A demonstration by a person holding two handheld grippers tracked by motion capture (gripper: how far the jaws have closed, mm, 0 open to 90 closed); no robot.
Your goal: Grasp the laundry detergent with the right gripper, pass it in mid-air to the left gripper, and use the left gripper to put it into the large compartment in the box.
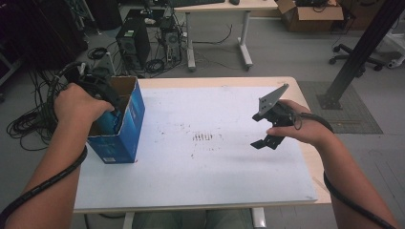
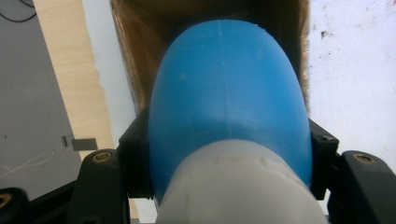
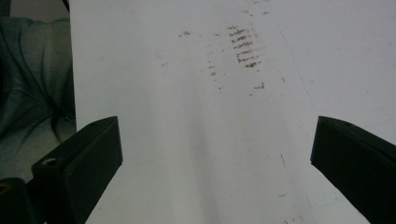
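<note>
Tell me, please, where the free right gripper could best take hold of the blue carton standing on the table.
Probably the blue carton's open top rim, from above, one jaw inside and one outside: the thin wall fits open jaws, while the left gripper already fills part of the mouth.

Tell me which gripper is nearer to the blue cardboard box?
Left. The left gripper is at the open top of the blue cardboard box, holding a blue bottle. The right gripper hovers open across the table, well apart.
</note>
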